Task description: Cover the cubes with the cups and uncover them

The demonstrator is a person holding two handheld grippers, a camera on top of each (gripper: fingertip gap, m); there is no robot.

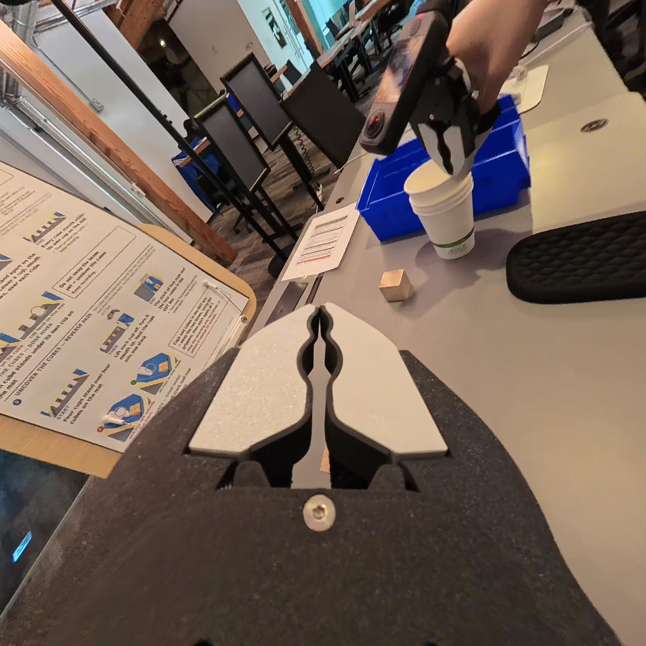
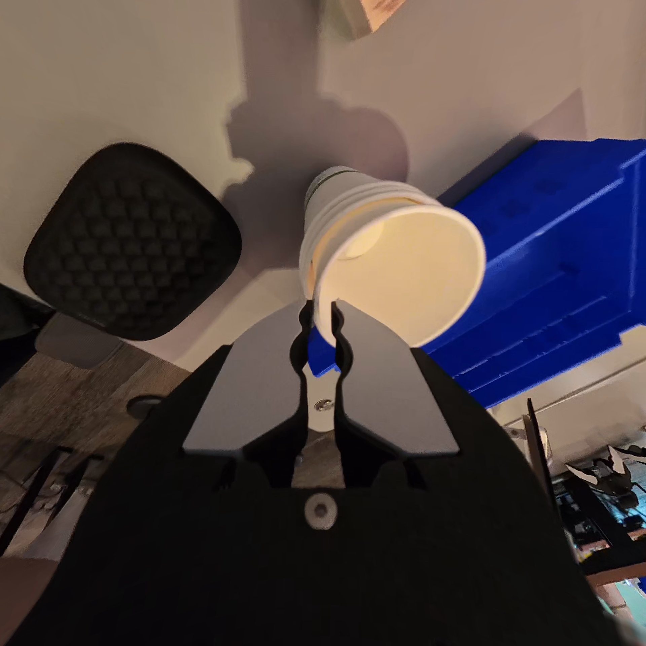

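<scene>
A stack of white paper cups [image 1: 445, 216] stands mouth up on the grey table [image 1: 489, 384], in front of a blue bin [image 1: 500, 181]. My right gripper [image 1: 451, 167] comes down from above and is shut on the rim wall of the top cup [image 2: 402, 272], one finger inside and one outside. That cup sits tilted in the stack [image 2: 332, 209]. A wooden cube [image 1: 396, 285] lies on the table nearer to me, also blurred at the top of the right wrist view [image 2: 370, 17]. My left gripper [image 1: 320, 309] is shut and empty, hovering short of the cube.
A black textured mat [image 1: 576, 258] lies right of the cups, also in the right wrist view [image 2: 133, 241]. The bin [image 2: 545, 265] is behind the stack. A printed sheet [image 1: 323, 241] lies near the table's left edge. An instruction board [image 1: 105, 314] leans at the left.
</scene>
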